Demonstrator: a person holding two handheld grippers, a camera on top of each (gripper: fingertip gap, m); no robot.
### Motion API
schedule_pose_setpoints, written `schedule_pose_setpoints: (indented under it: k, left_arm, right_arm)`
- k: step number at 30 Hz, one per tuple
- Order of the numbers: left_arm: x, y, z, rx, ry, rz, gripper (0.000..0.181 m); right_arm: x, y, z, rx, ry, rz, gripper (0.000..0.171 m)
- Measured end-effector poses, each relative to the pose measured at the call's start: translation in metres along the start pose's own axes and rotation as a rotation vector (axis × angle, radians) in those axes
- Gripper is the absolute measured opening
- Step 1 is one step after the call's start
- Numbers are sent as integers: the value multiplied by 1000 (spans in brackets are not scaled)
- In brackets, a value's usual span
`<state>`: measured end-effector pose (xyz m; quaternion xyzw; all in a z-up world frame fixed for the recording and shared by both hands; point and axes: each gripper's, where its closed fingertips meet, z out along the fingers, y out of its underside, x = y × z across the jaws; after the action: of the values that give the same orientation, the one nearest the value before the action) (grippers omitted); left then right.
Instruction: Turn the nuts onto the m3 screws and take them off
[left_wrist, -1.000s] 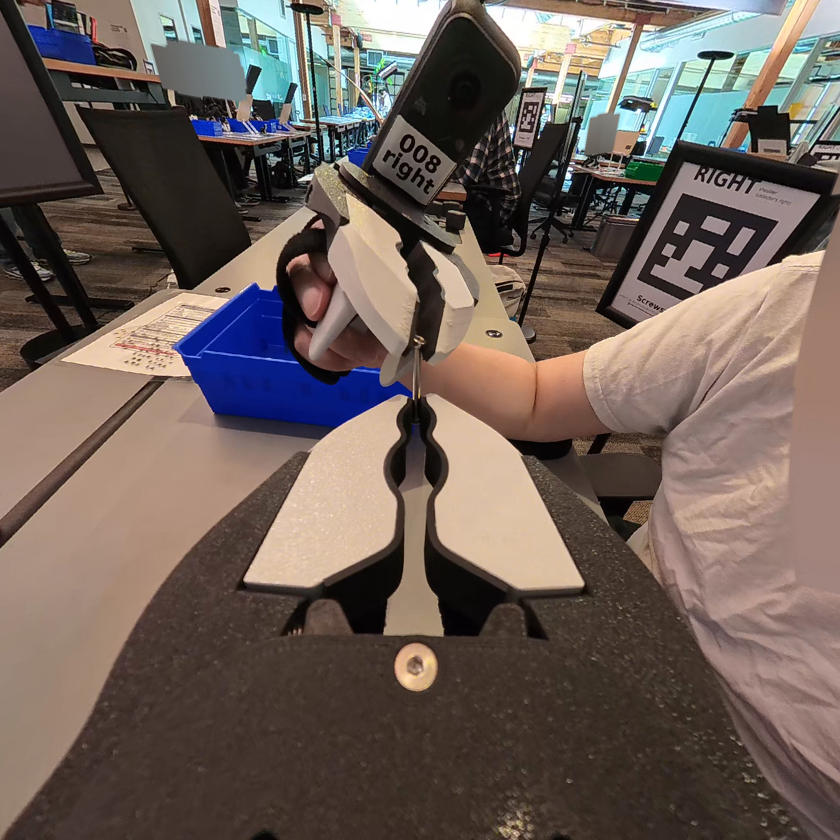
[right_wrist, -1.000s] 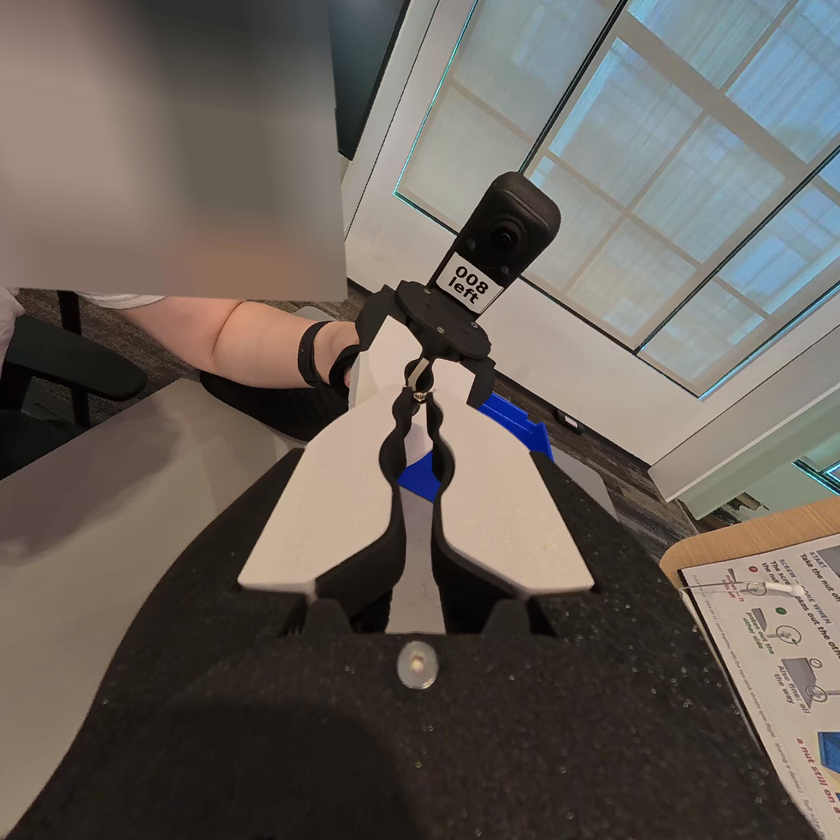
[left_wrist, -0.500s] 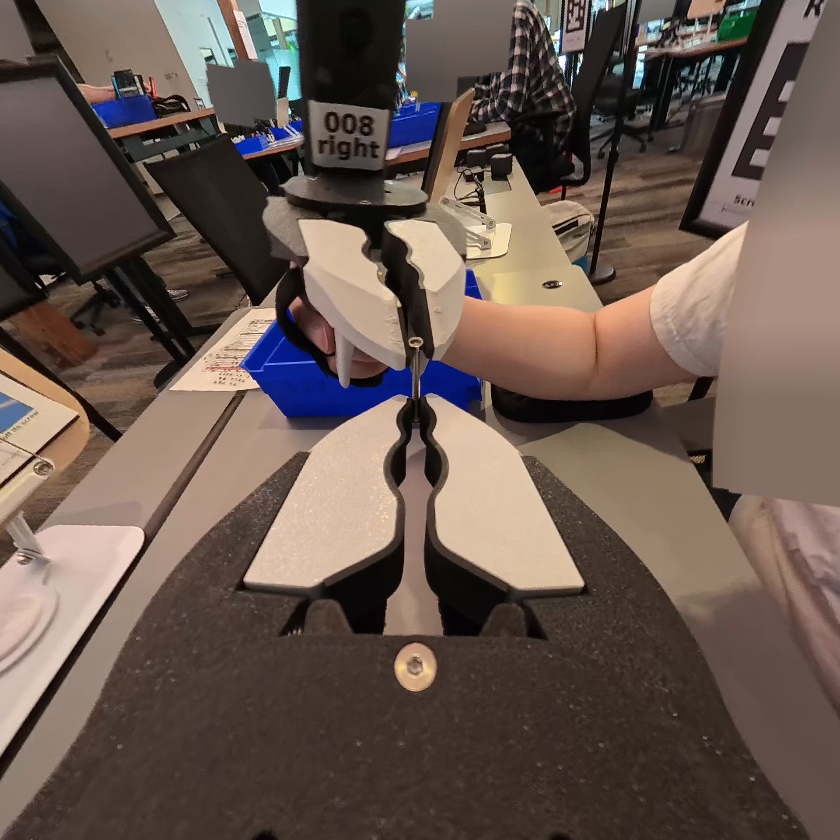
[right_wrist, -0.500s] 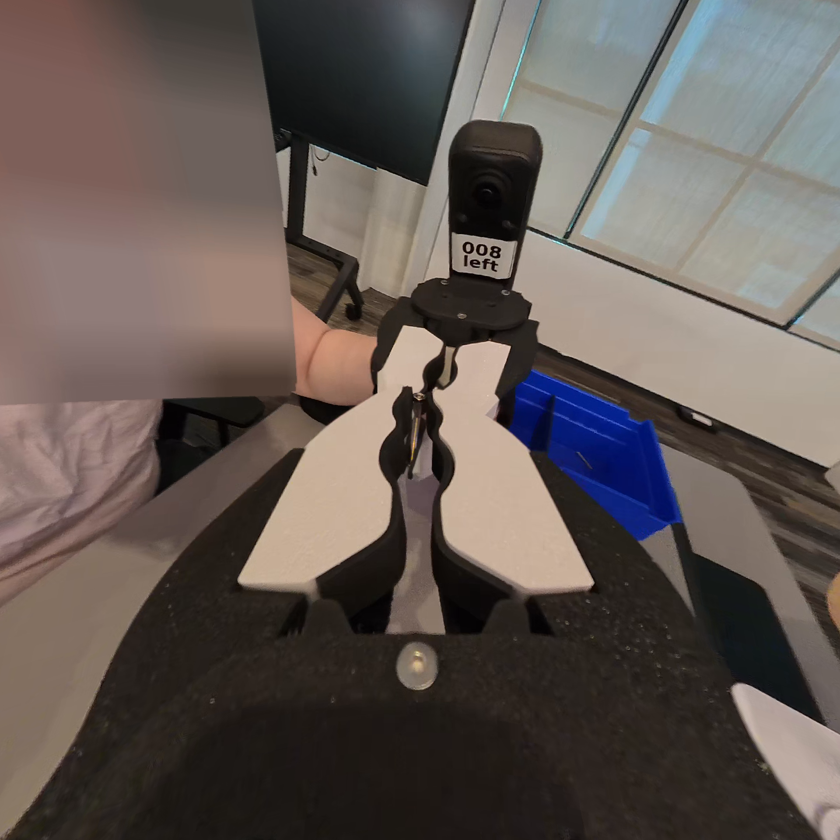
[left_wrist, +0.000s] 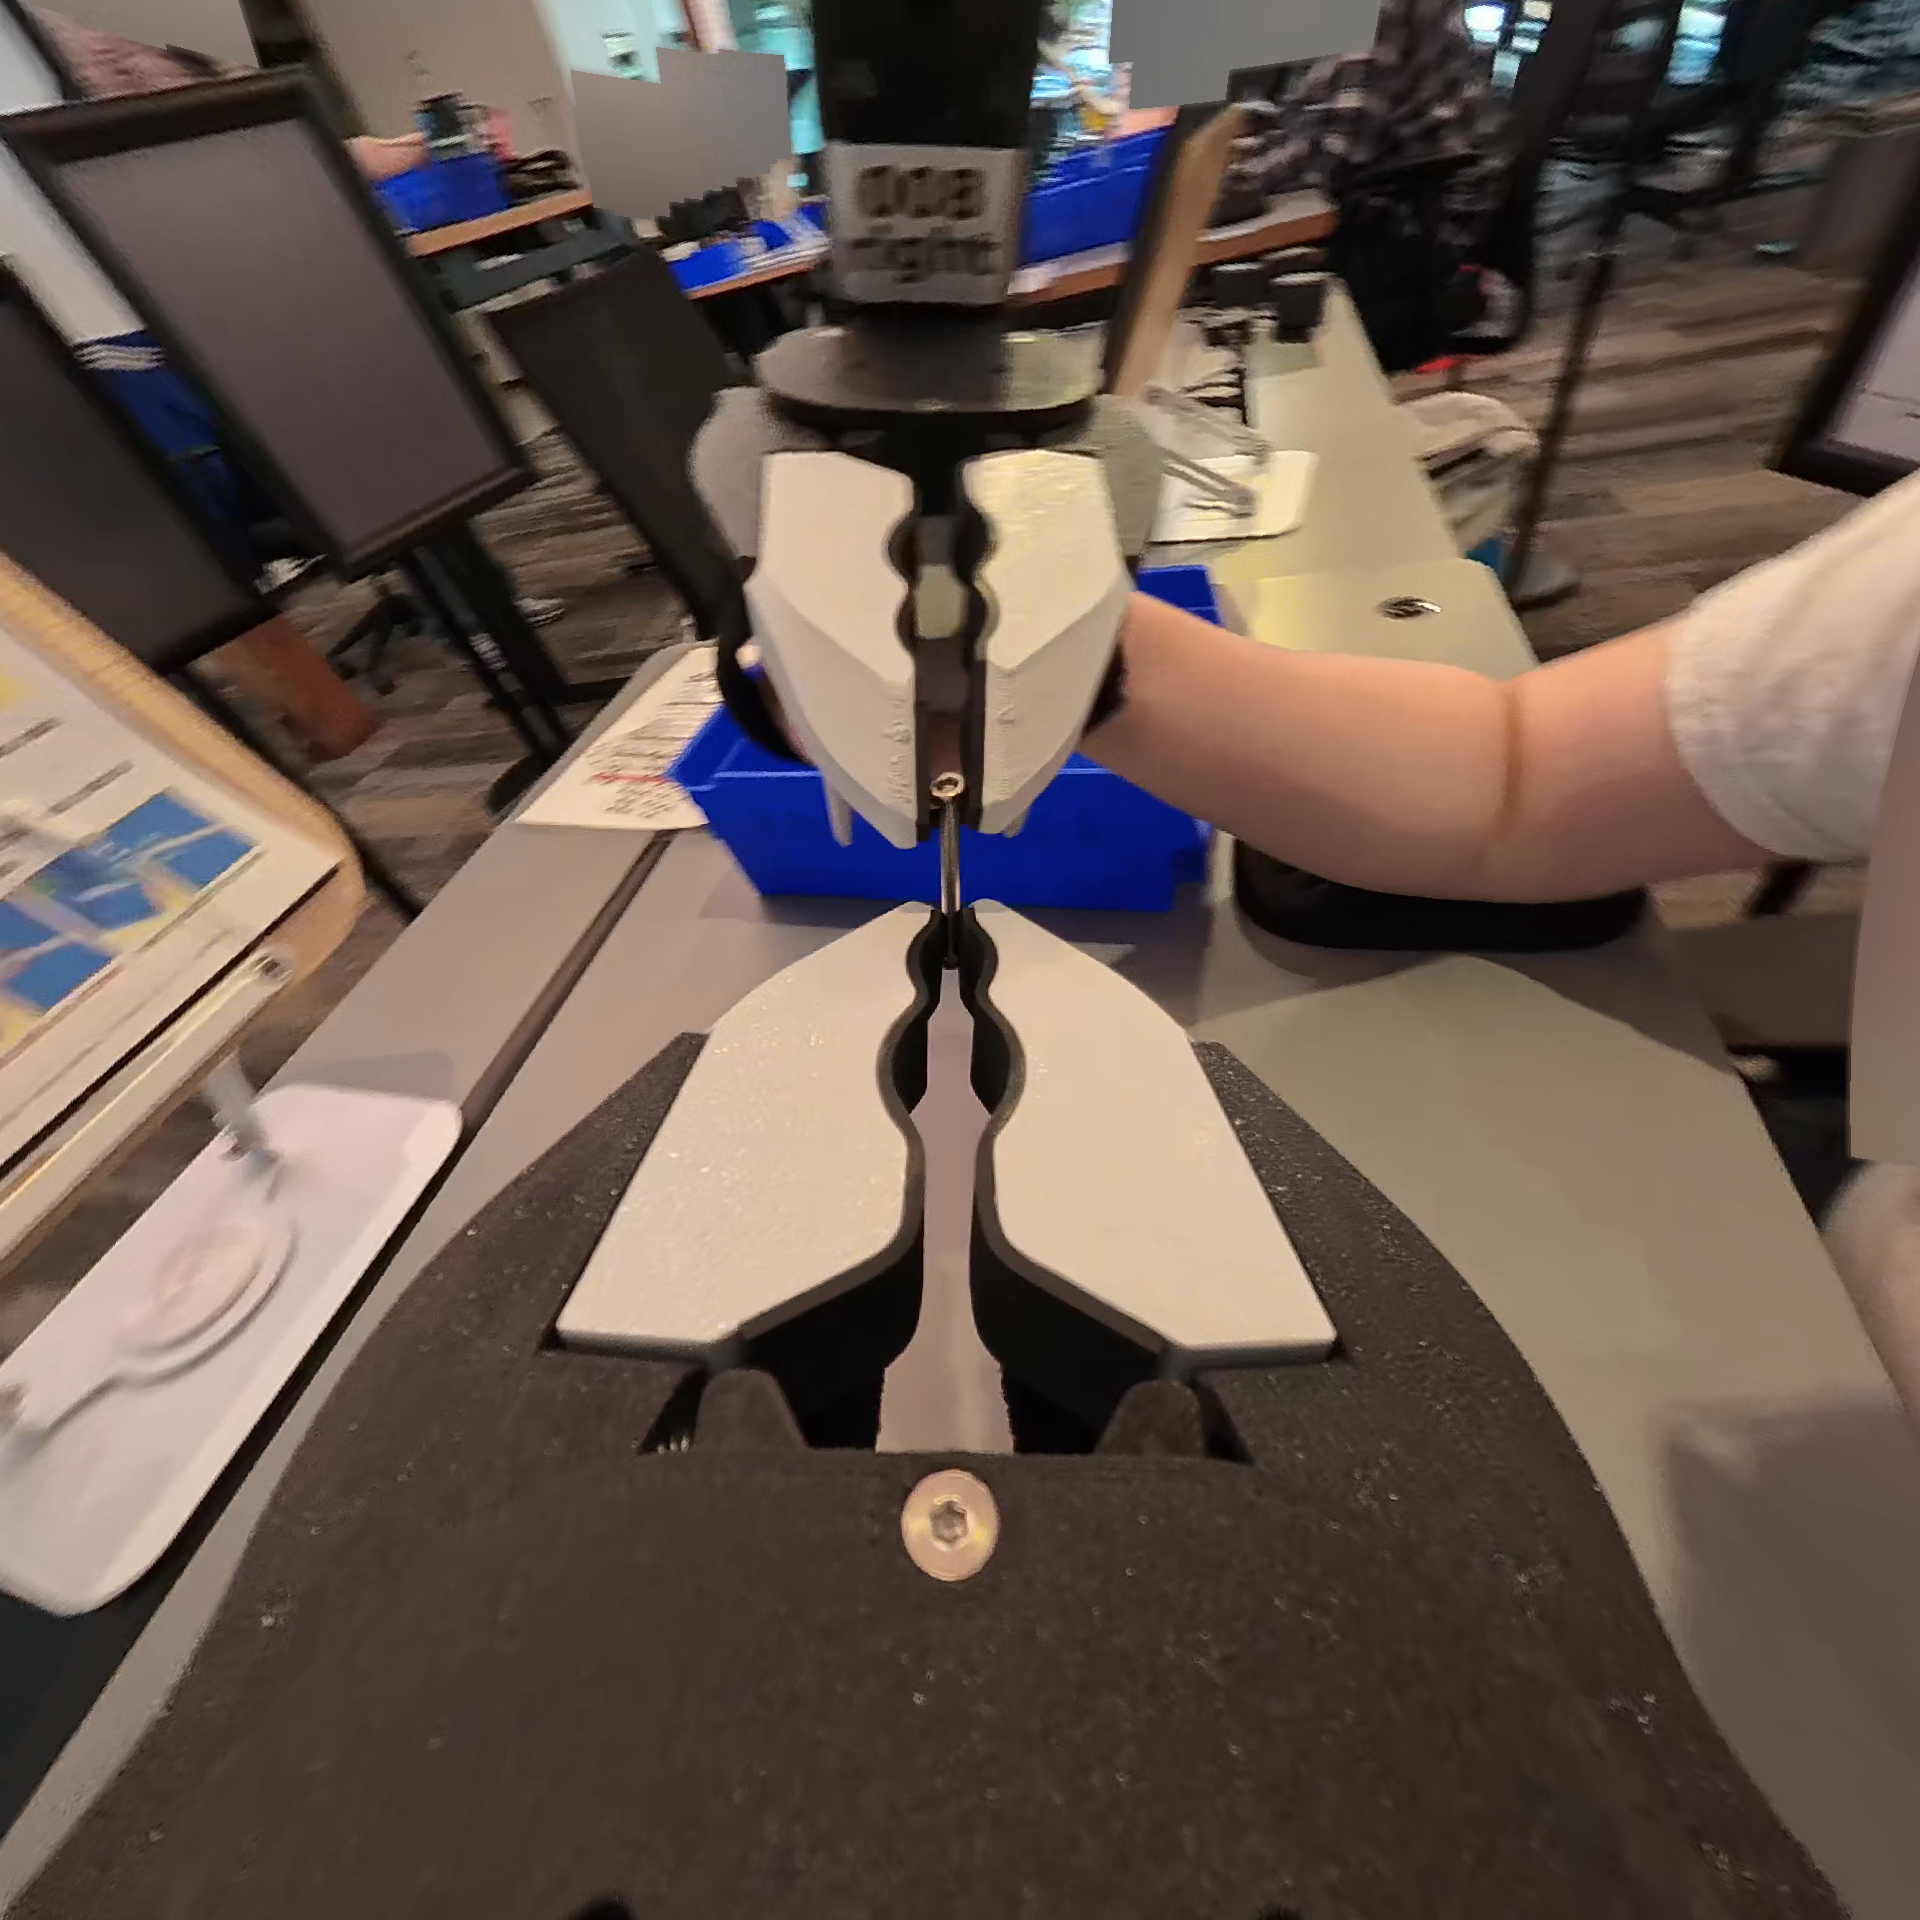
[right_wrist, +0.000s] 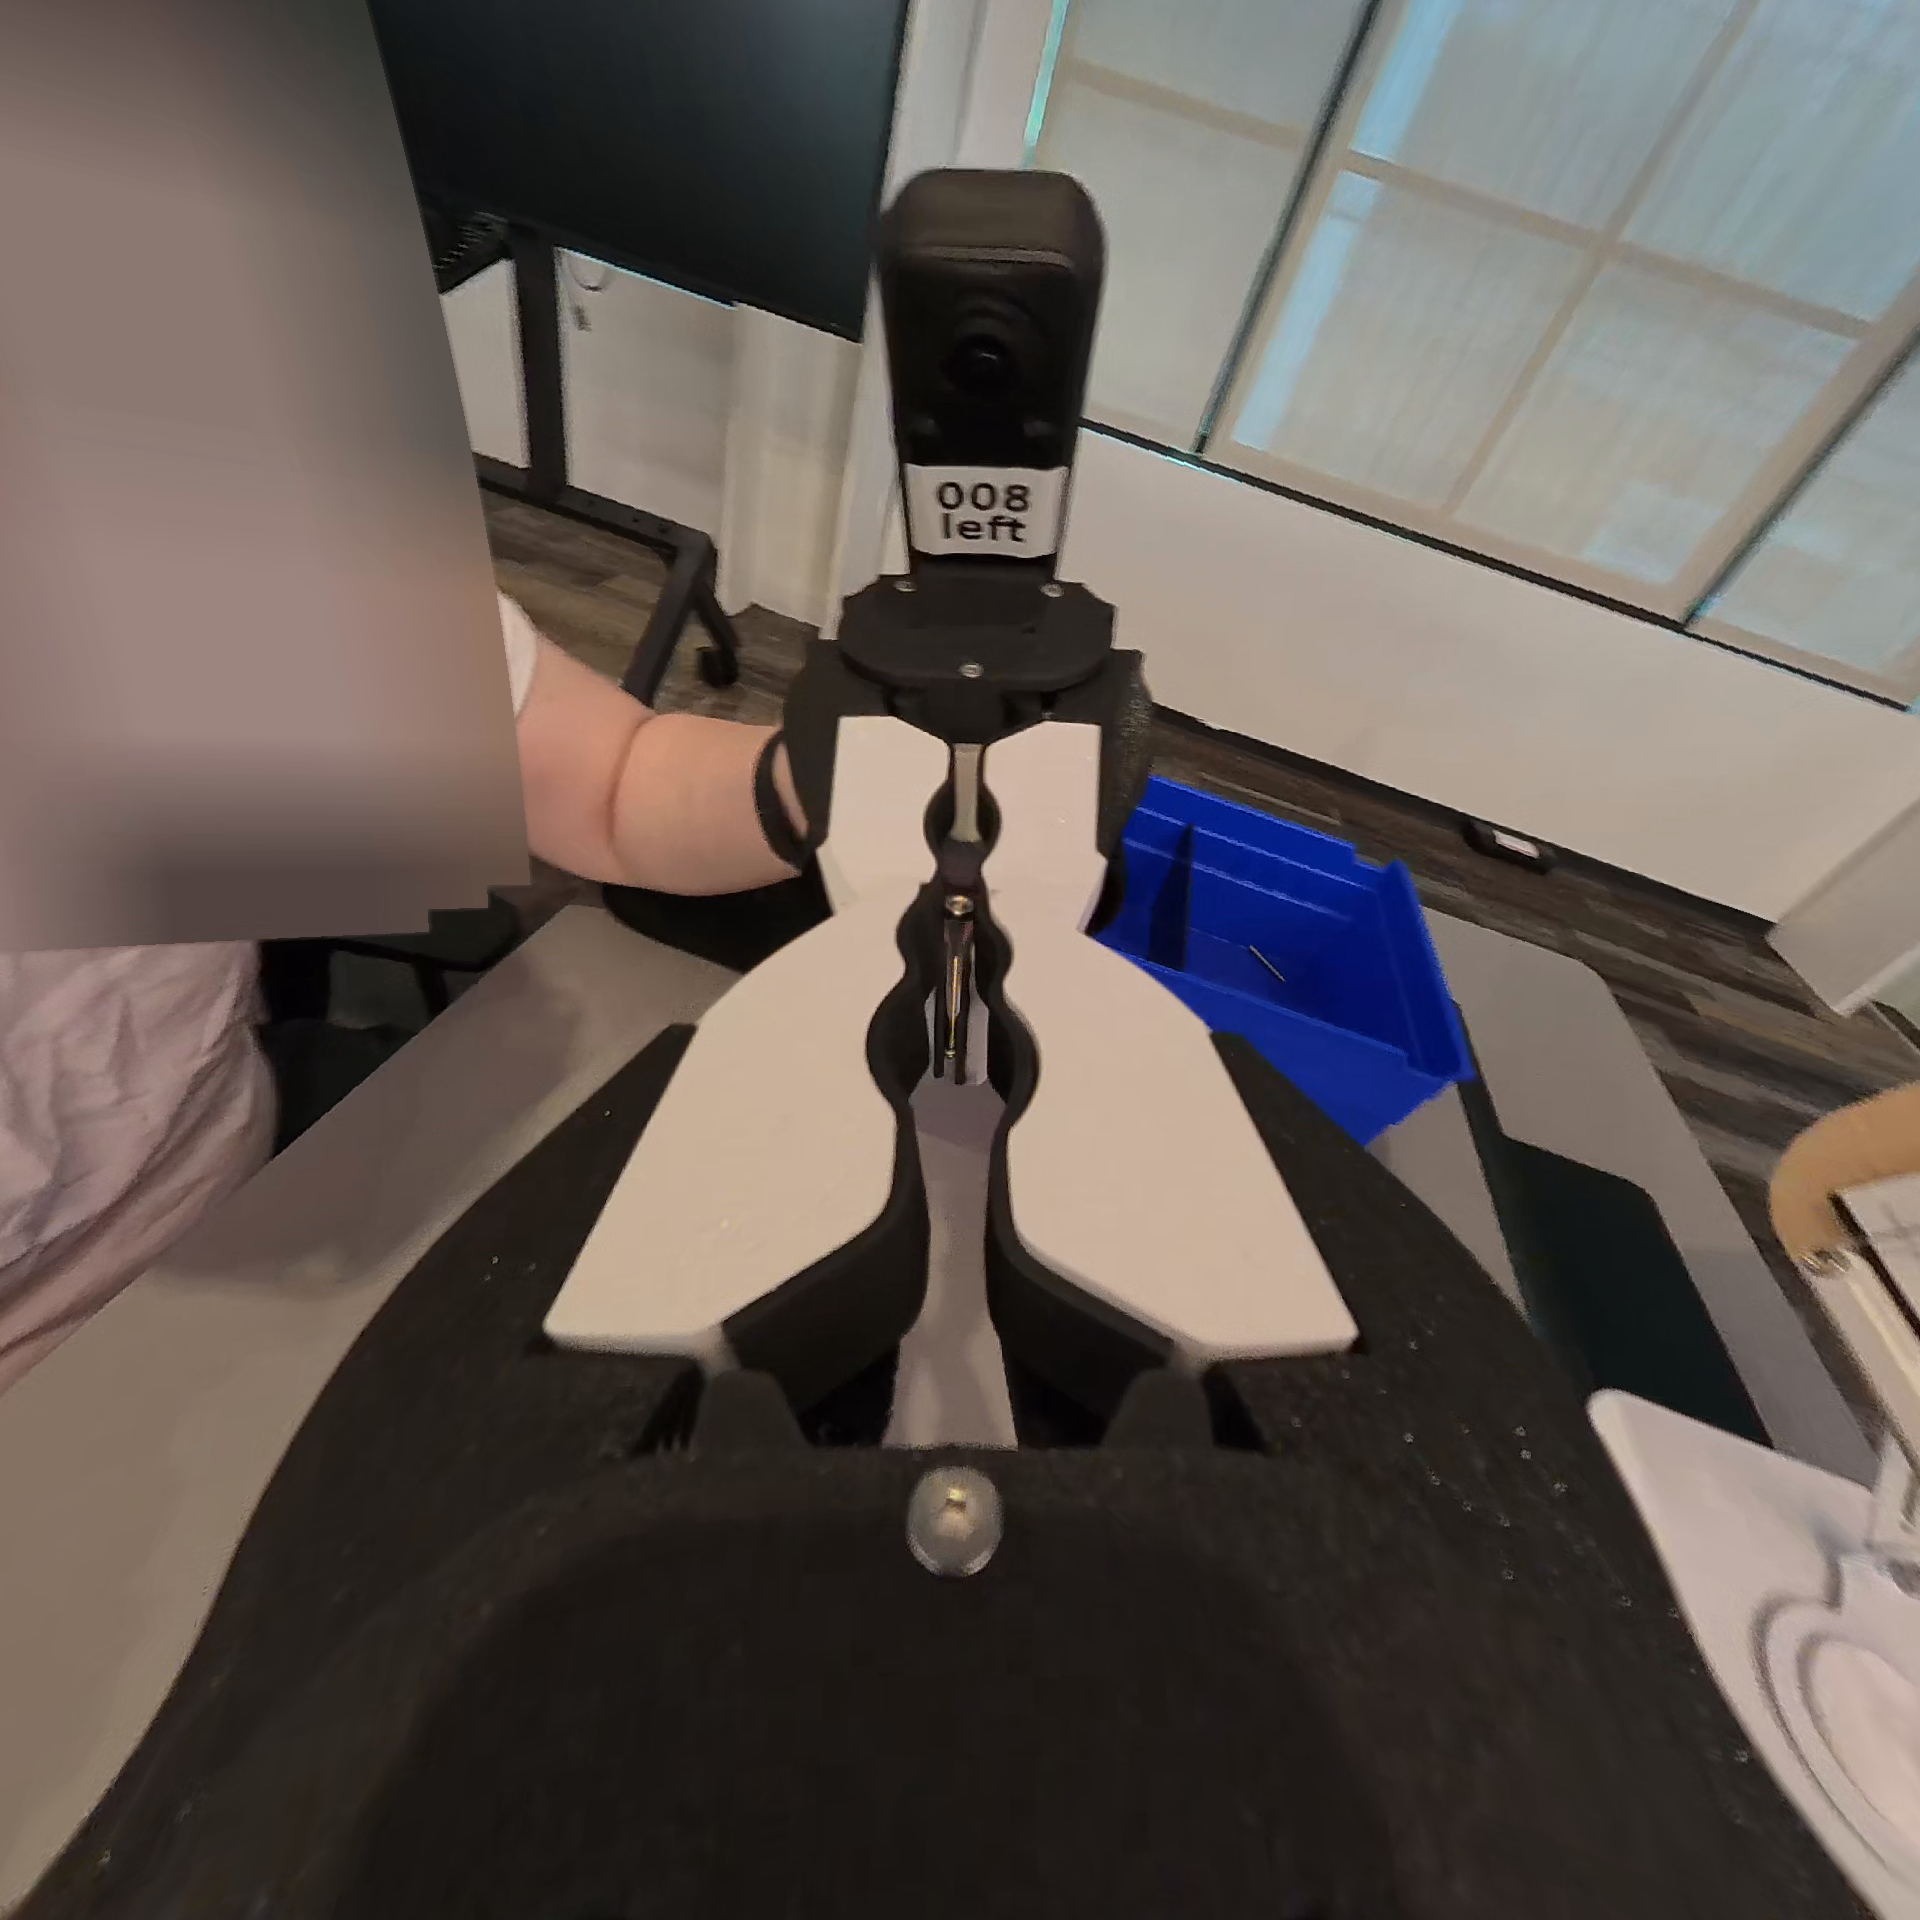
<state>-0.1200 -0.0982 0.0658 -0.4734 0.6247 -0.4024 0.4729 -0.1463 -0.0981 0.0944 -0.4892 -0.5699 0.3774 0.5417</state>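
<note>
A thin m3 screw spans the short gap between the two grippers above the grey table. My left gripper is shut on the screw's lower end. My right gripper faces it from above and is shut on a small nut at the screw's upper end. In the right wrist view the right gripper meets the left gripper tip to tip. The screw shaft shows through the gap between the right fingers.
A blue bin stands just behind the grippers. In the right wrist view the bin holds a loose screw. A white stand base and an instruction board are at the left. The person's forearm crosses the right. Less than 4 cm separates the two grippers' tips.
Both grippers stay shut and joined on the screw. The right gripper has rolled from tilted to upright facing the left one, and both views have swung round and lower towards the table.
</note>
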Motion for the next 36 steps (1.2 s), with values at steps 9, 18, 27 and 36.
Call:
schedule_pose_setpoints:
  k: [9, 18, 27, 36]
  left_arm:
    - [-41, 8, -13, -6, -215, -110, 2]
    - [-39, 7, -13, -1, -185, -120, 2]
    - [-19, -5, -11, 65, -36, -151, 2]
    - [6, -14, -7, 96, 96, -89, 2]
  right_arm:
    - [44, 5, 13, -35, 368, 63, 5]
    - [43, 5, 17, -32, 353, 69, 8]
    - [24, -12, 0, 44, 182, 44, 23]
    - [4, -21, -7, 134, -17, 104, 20]
